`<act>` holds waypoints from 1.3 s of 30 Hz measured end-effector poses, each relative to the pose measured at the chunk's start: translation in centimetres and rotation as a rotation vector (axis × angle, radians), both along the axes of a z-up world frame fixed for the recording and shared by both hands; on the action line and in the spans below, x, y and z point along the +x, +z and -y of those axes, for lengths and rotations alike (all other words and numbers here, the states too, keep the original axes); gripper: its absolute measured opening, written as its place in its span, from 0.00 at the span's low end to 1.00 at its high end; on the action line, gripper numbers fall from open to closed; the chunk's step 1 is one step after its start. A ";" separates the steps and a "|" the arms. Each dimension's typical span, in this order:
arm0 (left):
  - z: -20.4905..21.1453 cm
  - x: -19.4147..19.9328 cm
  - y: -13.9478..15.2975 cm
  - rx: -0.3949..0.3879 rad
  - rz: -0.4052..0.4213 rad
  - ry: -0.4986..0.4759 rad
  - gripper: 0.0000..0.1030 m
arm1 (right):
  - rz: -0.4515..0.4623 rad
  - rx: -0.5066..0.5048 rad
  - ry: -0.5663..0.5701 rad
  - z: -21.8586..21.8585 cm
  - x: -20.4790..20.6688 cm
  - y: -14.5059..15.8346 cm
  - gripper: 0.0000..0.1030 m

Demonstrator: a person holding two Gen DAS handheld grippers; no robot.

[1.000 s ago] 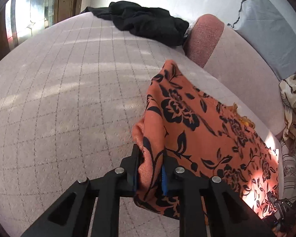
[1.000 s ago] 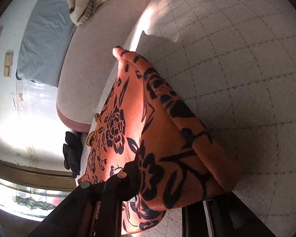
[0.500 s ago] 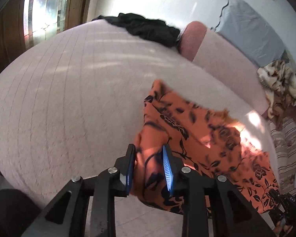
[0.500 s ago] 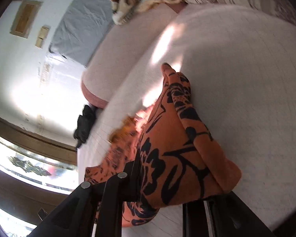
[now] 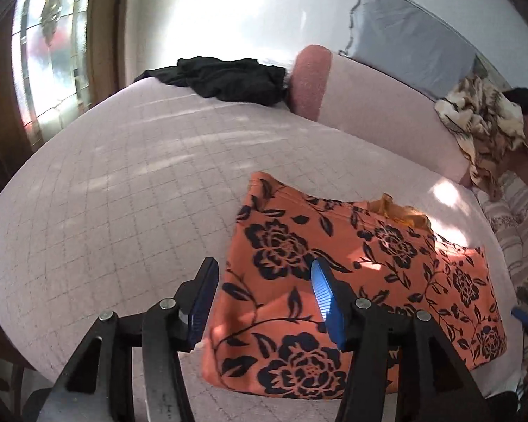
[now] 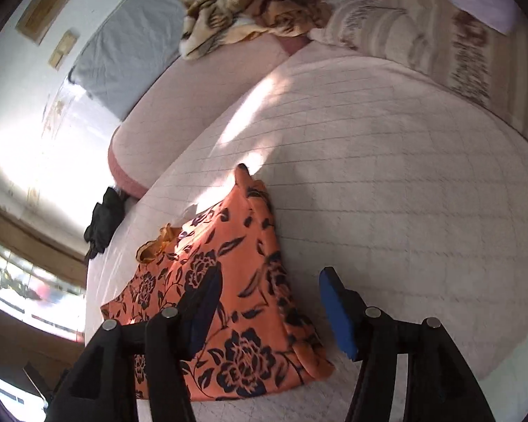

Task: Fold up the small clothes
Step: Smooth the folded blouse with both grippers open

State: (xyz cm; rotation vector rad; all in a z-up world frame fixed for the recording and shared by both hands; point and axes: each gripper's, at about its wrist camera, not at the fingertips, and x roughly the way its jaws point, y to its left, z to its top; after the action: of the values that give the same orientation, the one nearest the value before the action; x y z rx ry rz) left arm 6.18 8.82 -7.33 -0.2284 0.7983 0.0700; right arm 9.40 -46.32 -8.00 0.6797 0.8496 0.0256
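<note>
While one orange cloth with a black flower print (image 5: pixel 362 274) lies folded and flat on the pale quilted bed cover (image 5: pixel 123 211), two grippers hang above its near corners. Other fabrics count three: one black garment (image 5: pixel 228 81) at 12 o'clock in the left wrist view, one tan patterned blanket (image 5: pixel 485 130) at 2 o'clock, one grey pillow (image 5: pixel 412 49). In the left view the cloth's long axis runs from 7 toward 4 o'clock. The left gripper (image 5: pixel 264 299) has just been opening; its blue pads stand apart, clear of the cloth beneath. The right gripper (image 6: pixel 274 306) has likewise just been opening, jaws apart, gripping nothing.
</note>
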 end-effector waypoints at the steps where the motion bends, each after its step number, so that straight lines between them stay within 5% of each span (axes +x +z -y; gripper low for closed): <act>1: 1.1 0.6 -0.4 0.008 -0.008 -0.037 0.54 | -0.007 -0.038 0.035 -0.5 1.8 -0.1 0.59; 6: 4.5 3.3 -3.3 0.044 -0.068 -0.120 0.54 | -0.092 -0.220 0.192 -3.2 12.1 -2.5 0.56; 7: 4.7 3.8 -4.1 0.055 -0.079 -0.128 0.54 | -0.121 -0.234 0.237 -3.9 13.7 -3.4 0.48; 8: 4.9 4.4 -5.0 0.078 -0.108 -0.132 0.54 | -0.137 -0.257 0.268 -4.3 14.7 -4.0 0.13; 13: 5.3 4.6 -6.5 0.153 -0.079 -0.149 0.54 | -0.109 -0.386 0.209 -4.4 15.5 -3.4 0.07; 16: 5.4 4.5 -6.1 0.161 -0.087 -0.154 0.54 | -0.130 -0.325 0.191 -3.1 16.1 -5.0 0.14; 19: 4.1 4.0 -4.9 0.107 -0.087 -0.126 0.54 | -0.065 -0.308 0.100 -2.5 14.7 -3.1 0.33; 22: 2.4 2.6 -3.7 0.083 -0.060 -0.083 0.54 | 0.022 -0.270 0.071 -2.9 11.8 0.1 0.33; 27: -0.1 -1.2 -3.3 0.055 -0.062 -0.028 0.54 | 0.093 0.046 0.192 -6.6 4.8 2.0 0.35; 29: -0.4 -2.9 -2.8 0.046 -0.046 -0.030 0.54 | 0.103 0.143 0.215 -7.8 1.5 1.2 0.72; 30: -0.3 -3.3 -2.8 0.039 -0.046 -0.043 0.54 | 0.105 0.165 0.203 -8.1 0.2 0.4 0.79; 32: -0.2 -3.3 -3.8 0.060 -0.089 -0.055 0.54 | 0.058 0.149 0.206 -8.4 -0.5 -1.7 0.78; 34: -0.6 -2.2 -6.9 0.075 -0.252 -0.035 0.55 | -0.058 0.104 0.133 -7.5 0.1 -4.5 0.78; 36: -1.7 -3.0 -6.4 0.010 -0.219 0.003 0.56 | -0.065 0.185 0.098 -6.6 0.1 -5.4 0.77; 39: -1.7 -4.1 -4.1 0.043 -0.150 0.021 0.55 | 0.015 0.146 0.120 -7.0 -0.1 -2.7 0.77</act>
State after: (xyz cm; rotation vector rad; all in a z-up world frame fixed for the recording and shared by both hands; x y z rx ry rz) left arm 2.05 10.54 -11.43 -0.1921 0.9423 0.1256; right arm 9.27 -39.34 -10.66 0.7640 0.8787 0.2020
